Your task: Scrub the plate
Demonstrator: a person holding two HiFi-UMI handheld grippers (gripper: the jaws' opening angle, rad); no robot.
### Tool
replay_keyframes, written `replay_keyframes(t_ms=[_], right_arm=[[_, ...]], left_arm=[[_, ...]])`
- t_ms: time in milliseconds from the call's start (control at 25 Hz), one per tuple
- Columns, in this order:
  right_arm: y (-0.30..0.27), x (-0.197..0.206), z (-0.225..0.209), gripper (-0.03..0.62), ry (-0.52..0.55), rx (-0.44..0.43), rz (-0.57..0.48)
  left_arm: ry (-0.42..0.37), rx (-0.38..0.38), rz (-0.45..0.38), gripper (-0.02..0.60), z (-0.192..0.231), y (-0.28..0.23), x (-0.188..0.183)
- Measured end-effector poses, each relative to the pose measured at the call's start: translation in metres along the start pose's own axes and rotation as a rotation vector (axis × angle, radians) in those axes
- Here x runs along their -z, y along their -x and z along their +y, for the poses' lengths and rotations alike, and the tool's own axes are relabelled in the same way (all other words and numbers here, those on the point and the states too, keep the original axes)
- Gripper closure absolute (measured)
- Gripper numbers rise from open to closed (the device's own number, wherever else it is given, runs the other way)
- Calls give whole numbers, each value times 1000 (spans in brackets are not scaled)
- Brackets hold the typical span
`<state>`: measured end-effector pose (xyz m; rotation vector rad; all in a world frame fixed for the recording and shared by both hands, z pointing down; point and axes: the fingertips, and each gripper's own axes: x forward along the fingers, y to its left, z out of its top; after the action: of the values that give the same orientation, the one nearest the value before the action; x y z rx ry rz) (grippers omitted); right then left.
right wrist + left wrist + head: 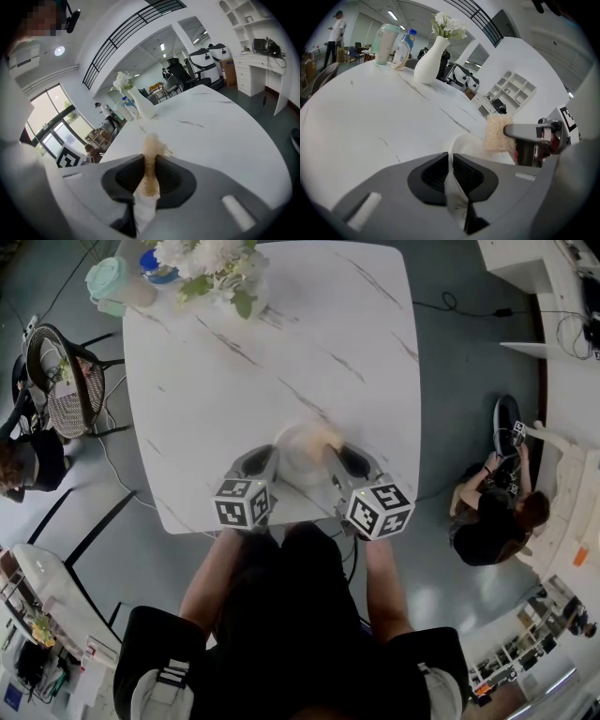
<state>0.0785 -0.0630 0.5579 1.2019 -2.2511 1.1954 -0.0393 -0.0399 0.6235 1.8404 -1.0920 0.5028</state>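
Note:
A white plate lies near the table's front edge, between my two grippers. My left gripper is shut on the plate's near rim; in the left gripper view the thin white rim is pinched between the dark pads of the left gripper, and the plate spreads out beyond them. My right gripper is shut on a tan sponge just over the plate's right side. The sponge pokes out past the right gripper. From the left, the sponge hangs at the right gripper's tip.
A white vase of flowers, a teal-lidded cup and a bottle stand at the white marble table's far left corner. A wire chair is to the left. A person sits on the floor to the right.

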Motion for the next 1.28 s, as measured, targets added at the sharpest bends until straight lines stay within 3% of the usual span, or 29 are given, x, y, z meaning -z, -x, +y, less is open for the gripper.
replay_keyframes(t_ms=[560, 1280], right_arm=[[-29, 41, 45, 525, -3, -135, 156], [-47, 62, 27, 525, -29, -90, 238]], left_arm=[[2, 9, -16, 545, -2, 1, -1], [16, -4, -9, 545, 1, 0, 2]])
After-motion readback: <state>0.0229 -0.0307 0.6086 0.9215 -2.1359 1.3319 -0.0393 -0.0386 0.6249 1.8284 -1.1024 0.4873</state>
